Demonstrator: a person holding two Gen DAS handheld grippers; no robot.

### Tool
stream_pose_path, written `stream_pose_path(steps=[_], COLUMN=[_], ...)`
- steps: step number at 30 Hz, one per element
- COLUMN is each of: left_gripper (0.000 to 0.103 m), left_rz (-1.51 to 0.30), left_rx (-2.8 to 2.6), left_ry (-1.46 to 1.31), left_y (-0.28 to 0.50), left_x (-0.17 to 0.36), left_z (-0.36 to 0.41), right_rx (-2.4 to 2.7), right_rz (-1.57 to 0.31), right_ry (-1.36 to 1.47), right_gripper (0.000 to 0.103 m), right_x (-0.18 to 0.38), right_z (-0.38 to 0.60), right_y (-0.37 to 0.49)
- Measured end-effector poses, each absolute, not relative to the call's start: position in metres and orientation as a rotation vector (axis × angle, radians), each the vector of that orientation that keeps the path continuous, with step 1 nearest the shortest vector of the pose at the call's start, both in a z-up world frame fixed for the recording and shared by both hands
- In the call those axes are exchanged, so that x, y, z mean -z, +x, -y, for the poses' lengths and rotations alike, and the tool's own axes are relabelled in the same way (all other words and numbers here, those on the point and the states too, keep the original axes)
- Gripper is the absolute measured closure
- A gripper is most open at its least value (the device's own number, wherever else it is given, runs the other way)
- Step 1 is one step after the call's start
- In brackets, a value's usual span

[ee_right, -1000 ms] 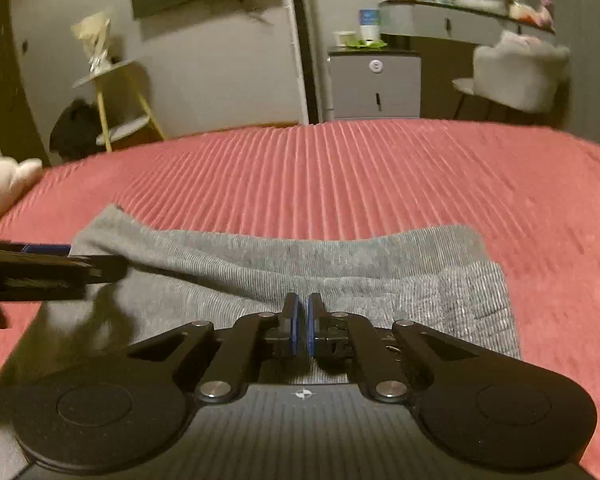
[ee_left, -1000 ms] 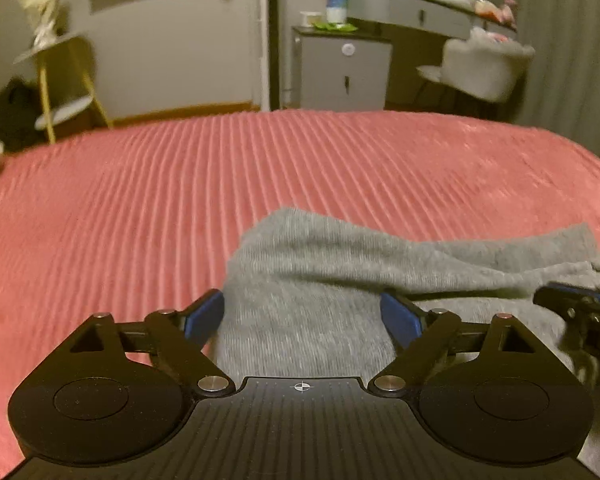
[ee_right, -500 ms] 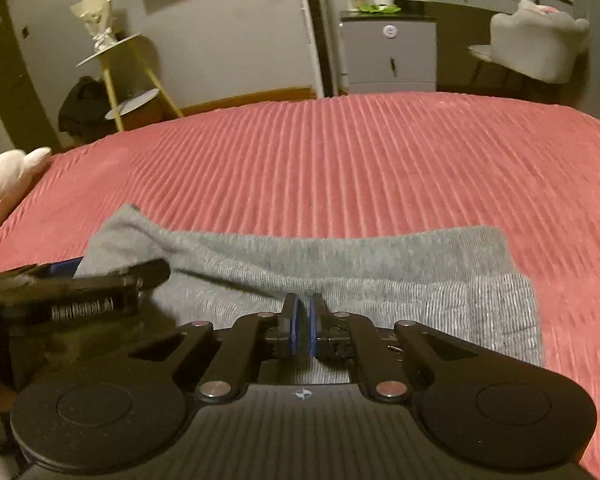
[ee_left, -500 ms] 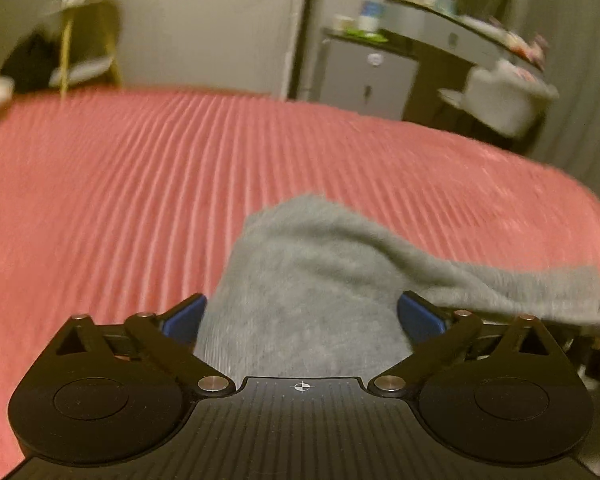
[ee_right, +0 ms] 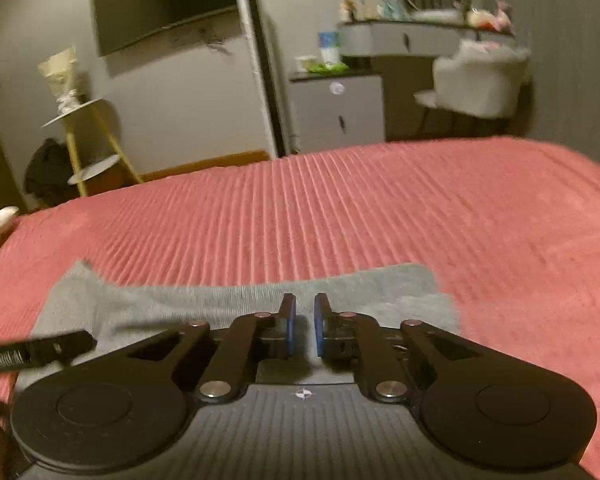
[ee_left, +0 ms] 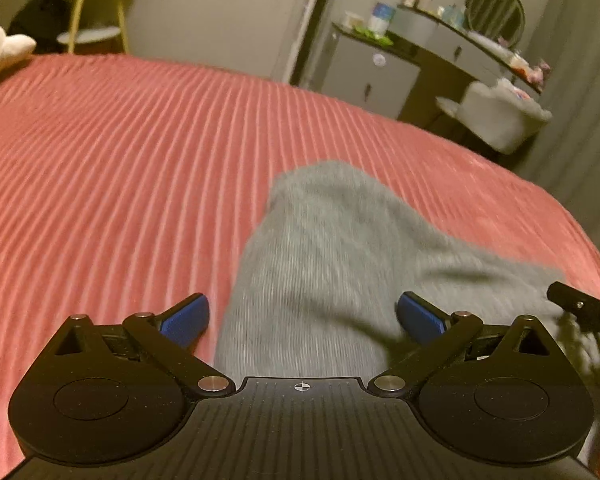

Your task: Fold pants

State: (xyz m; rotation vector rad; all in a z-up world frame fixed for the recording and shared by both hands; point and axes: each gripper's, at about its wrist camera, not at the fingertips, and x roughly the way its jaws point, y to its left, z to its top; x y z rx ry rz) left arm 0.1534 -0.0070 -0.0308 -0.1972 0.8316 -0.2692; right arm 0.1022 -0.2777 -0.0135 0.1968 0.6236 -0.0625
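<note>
Grey knit pants [ee_right: 236, 300], folded into a flat band, lie on the red ribbed bedspread [ee_right: 380, 216]. Left gripper [ee_left: 302, 316] sits over the pants' left end w/ fingers [ee_left: 186, 316] spread wide, released. Right gripper [ee_right: 302, 330] over the pants' right part; its jaws have just been opening, narrow gap, nothing clamped.

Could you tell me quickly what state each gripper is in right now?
Left gripper: wide open, holding nothing, above the grey pants.
Right gripper: jaws just opening, a narrow gap, nothing gripped.
</note>
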Motion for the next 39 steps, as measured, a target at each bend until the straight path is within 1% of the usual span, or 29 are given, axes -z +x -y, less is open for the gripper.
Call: stream_pose_path(steps=[2,3,5,6,8,9,10,12,16,19,25,29,32,33,34,35,37,38,39], left_gripper=[0.0,0.0,0.0,0.0,0.0,0.0,0.0,0.0,0.0,0.0,0.0,0.0,0.0,0.0,0.005,0.012,0.015,0.01,0.005], left_rz=[-0.87,-0.89,-0.898,-0.902,-0.953,-0.982,-1.008,-1.034,-1.044,-1.054,-1.068,-1.049,-1.039,-1.03,-1.015,-1.007,-1.017,-1.021,-1.017], left_rx=[0.308,0.306,0.324,0.33,0.314,0.305,0.291,0.282,0.314,0.341,0.391,0.439,0.474,0.488,0.509,0.528,0.517,0.521,0.539], left_ry=[-0.098,0.005,0.111,0.104,0.045,0.001,-0.041,-0.098,-0.078,-0.053,-0.101,-0.173,-0.278,-0.309,-0.349,-0.374,-0.4,-0.422,-0.444], left_y=[0.149,0.145,0.14,0.139,0.143,0.145,0.147,0.147,0.141,0.143,0.152,0.16,0.163,0.164,0.163,0.164,0.166,0.169,0.171], left_x=[0.028,0.028,0.028,0.026,0.024,0.025,0.025,0.027,0.029,0.03,0.036,0.04,0.041,0.04,0.041,0.042,0.048,0.052,0.054], left_z=[0.013,0.021,0.029,0.028,0.023,0.019,0.016,0.015,0.023,0.022,0.014,0.007,-0.005,-0.009,-0.014,-0.018,-0.025,-0.026,-0.026], right_rx=[0.019,0.007,-0.016,-0.034,0.022,0.098,0.19,0.169,0.009,-0.024,-0.149,-0.205,-0.264,-0.277,-0.296,-0.303,-0.323,-0.333,-0.338], right_rz=[-0.633,-0.646,-0.657,-0.656,-0.666,-0.687,-0.666,-0.664,-0.737,-0.804,-0.875,-0.874,-0.895,-0.898,-0.896,-0.894,-0.891,-0.891,-0.893], right_ry=[0.171,0.147,0.135,0.146,0.139,0.127,0.111,0.14,0.371,0.451,0.747,0.756,0.749,0.752,0.767,0.793,0.844,0.857,0.867], right_gripper=[0.093,0.092,0.088,0.077,0.023,0.007,0.005,0.005,0.005,0.004,0.004,0.004,0.004,0.008,0.023,0.026,0.028,0.028,0.026], right_x=[0.006,0.003,-0.001,-0.002,-0.005,-0.005,-0.006,-0.005,0.01,0.029,0.07,0.074,0.069,0.068,0.067,0.065,0.068,0.071,0.073], right_z=[0.284,0.285,0.292,0.296,0.307,0.312,0.317,0.33,0.351,0.361,0.398,0.396,0.395,0.394,0.395,0.398,0.406,0.408,0.409], right_y=[0.085,0.074,0.057,0.049,0.033,0.03,0.025,0.021,0.03,0.046,0.068,0.067,0.08,0.083,0.084,0.082,0.081,0.081,0.082])
